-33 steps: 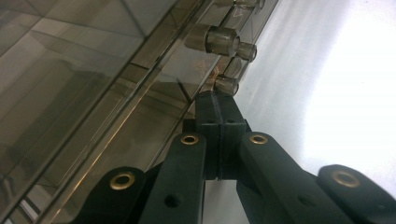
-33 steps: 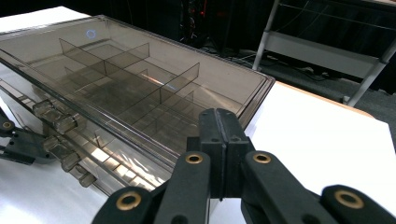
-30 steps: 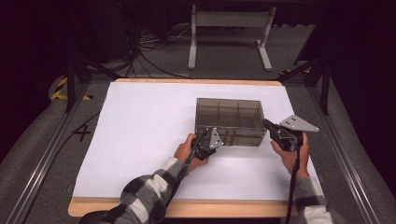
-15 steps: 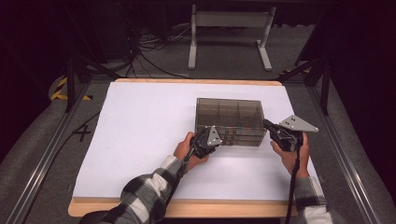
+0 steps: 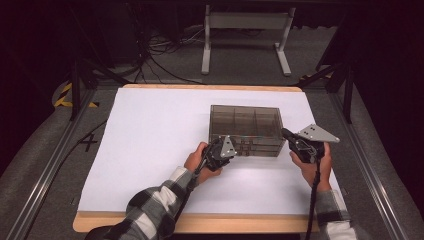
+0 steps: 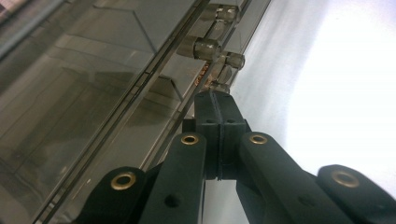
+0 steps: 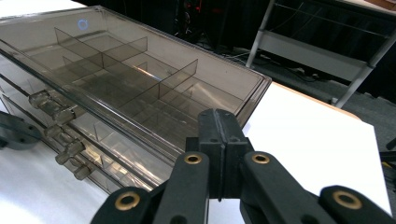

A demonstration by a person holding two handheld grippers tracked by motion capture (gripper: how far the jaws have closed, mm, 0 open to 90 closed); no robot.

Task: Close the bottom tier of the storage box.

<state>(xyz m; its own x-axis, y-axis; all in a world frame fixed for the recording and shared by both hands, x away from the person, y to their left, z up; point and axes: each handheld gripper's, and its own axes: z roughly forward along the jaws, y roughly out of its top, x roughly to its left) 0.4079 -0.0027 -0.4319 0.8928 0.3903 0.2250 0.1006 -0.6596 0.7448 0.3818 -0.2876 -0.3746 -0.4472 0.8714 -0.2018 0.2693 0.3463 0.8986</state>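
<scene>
We find the drawer box on the white tabletop, all drawers shut. Our left tongs, pressed together, point at the lowest knob (contact unclear); right tongs, together and empty, wait beside its corner. Opening remains.

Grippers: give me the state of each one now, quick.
Left gripper: jaws shut, nothing between them, tips at a clear knob of the smoky transparent plastic drawer box.
Right gripper: jaws shut, empty, beside the box's corner.
</scene>
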